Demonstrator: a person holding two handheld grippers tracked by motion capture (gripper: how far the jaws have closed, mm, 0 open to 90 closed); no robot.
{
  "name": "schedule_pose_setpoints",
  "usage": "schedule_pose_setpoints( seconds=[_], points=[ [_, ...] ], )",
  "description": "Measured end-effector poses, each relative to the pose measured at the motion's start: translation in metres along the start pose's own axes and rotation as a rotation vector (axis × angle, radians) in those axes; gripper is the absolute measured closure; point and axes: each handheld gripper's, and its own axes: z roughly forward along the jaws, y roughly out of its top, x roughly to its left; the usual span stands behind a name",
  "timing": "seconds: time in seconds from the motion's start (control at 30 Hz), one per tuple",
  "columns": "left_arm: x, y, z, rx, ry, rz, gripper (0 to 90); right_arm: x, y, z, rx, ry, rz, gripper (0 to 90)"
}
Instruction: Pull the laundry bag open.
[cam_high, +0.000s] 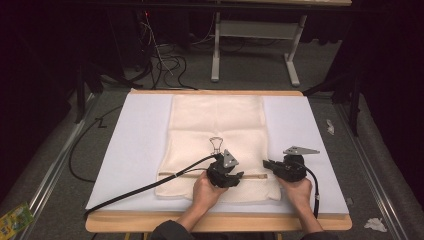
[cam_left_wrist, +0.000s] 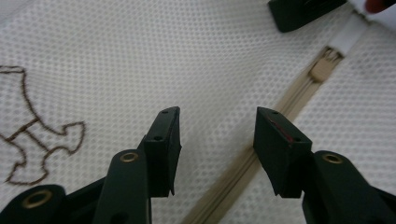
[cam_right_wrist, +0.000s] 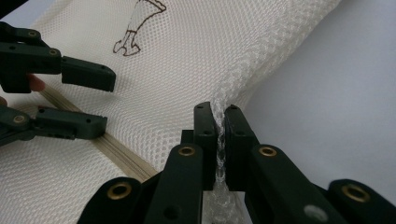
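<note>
Mesh laundry bag (cam_high: 215, 130): right gripper (cam_right_wrist: 219, 135) jaws clamped on its edge, left gripper (cam_left_wrist: 215, 140) jaws apart astride zipper (cam_left_wrist: 299, 95); risk: pinched mesh slipping free under pull.

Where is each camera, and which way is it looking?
High view: above the person's side, looking forward and down on the mesh bag; forearms, hands and both grippers show.
Left gripper view: rides the left gripper, facing the zipper between open jaws.
Right gripper view: rides the right gripper, pinching the bag's edge.
Shared: both gripper views show the zipper and brown drawing.
</note>
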Motion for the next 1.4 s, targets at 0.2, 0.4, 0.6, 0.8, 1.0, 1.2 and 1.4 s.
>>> schedule_pose_setpoints(
  seconds=[0.2, 0.4, 0.6, 0.8, 1.0, 1.2, 1.4],
  points=[
    [-0.015, 0.009, -0.003, -0.032, -0.082, 0.031, 62.8, 0.000, 0.003, -0.001, -0.008, 0.007, -0.006, 87.2],
    [-0.023, 0.015, 0.003, -0.033, -0.120, 0.030, 63.2, 0.002, 0.005, -0.005, -0.020, 0.007, -0.012, 87.3],
    [-0.027, 0.017, 0.007, -0.026, -0.148, 0.031, 63.0, 0.003, 0.008, -0.007, -0.030, 0.011, -0.021, 87.3],
    [-0.028, 0.018, 0.008, -0.034, -0.164, 0.014, 65.1, 0.007, 0.012, -0.009, -0.037, 0.009, -0.036, 87.2],
    [-0.029, 0.018, 0.009, -0.035, -0.189, -0.003, 65.4, 0.009, 0.013, -0.009, -0.040, 0.012, -0.042, 87.3],
    [-0.033, 0.016, 0.004, -0.031, -0.179, 0.032, 65.1, 0.012, 0.013, -0.009, -0.037, 0.013, -0.051, 87.3],
    [-0.038, 0.015, -0.004, -0.044, -0.171, 0.052, 64.2, 0.012, 0.013, -0.009, -0.036, 0.007, -0.052, 87.3]
  ],
)
